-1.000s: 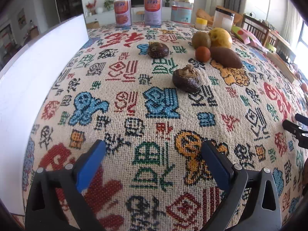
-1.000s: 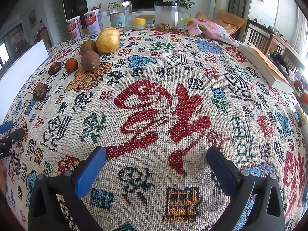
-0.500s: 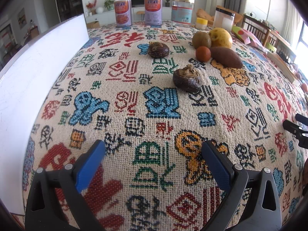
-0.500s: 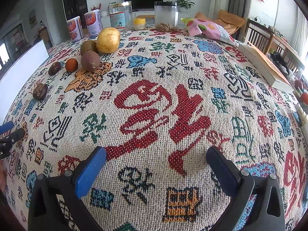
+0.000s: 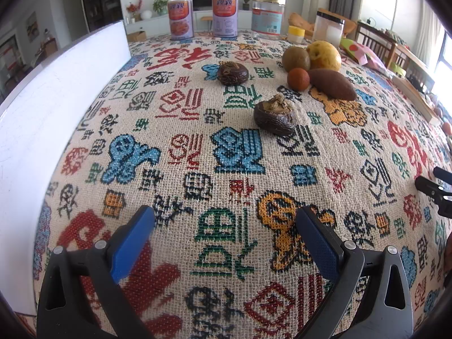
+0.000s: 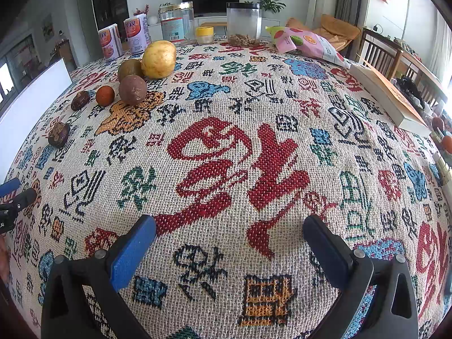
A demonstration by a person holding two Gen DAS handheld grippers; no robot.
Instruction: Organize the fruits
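Jaws wide on left gripper (image 5: 224,226), right gripper (image 6: 228,227)

A big yellow fruit (image 6: 158,59) sits far back on the patterned cloth (image 6: 226,169). Touching it is a green-brown fruit (image 6: 129,69). In front lie a purple-brown fruit (image 6: 132,89) and a small orange fruit (image 6: 105,95). Two dark wrinkly fruits (image 5: 274,116) (image 5: 233,73) sit apart, left of the yellow one.
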